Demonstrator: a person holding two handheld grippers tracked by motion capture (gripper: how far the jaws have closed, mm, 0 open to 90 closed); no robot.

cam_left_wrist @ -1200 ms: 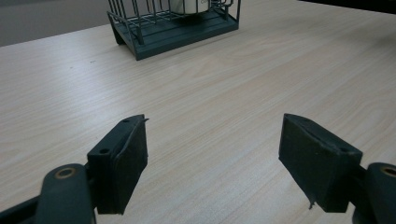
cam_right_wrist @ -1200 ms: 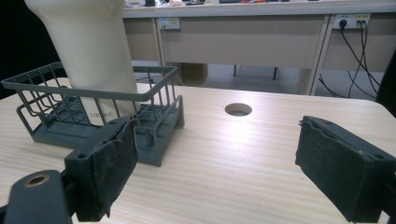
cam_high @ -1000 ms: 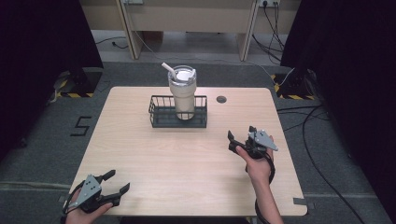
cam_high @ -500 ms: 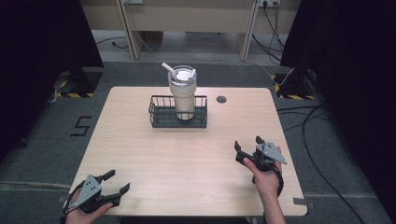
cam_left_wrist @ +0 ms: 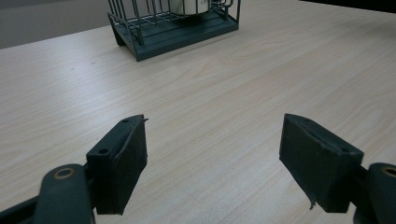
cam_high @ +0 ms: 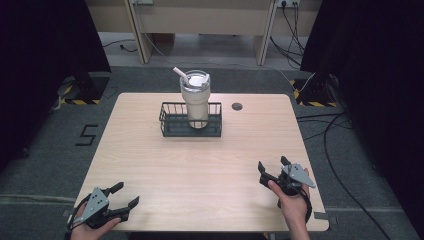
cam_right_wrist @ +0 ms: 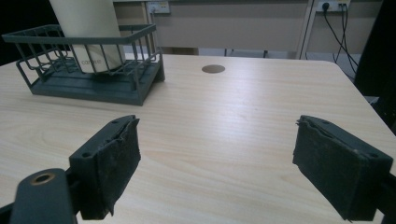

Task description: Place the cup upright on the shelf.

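A tall cream insulated tumbler (cam_high: pixel 195 100) with a clear lid and a white straw stands upright inside a dark green wire basket (cam_high: pixel 190 121) at the far middle of the light wooden desk (cam_high: pixel 200 165). The left gripper (cam_high: pixel 120 198) rests at the desk's near left corner, its jaws wide apart and holding nothing. The right gripper (cam_high: pixel 272 168) is near the right edge, its jaws also spread and empty. Both grippers are well apart from the basket.

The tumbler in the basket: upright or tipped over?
Upright. The tumbler stands straight in the basket, lid and straw on top.
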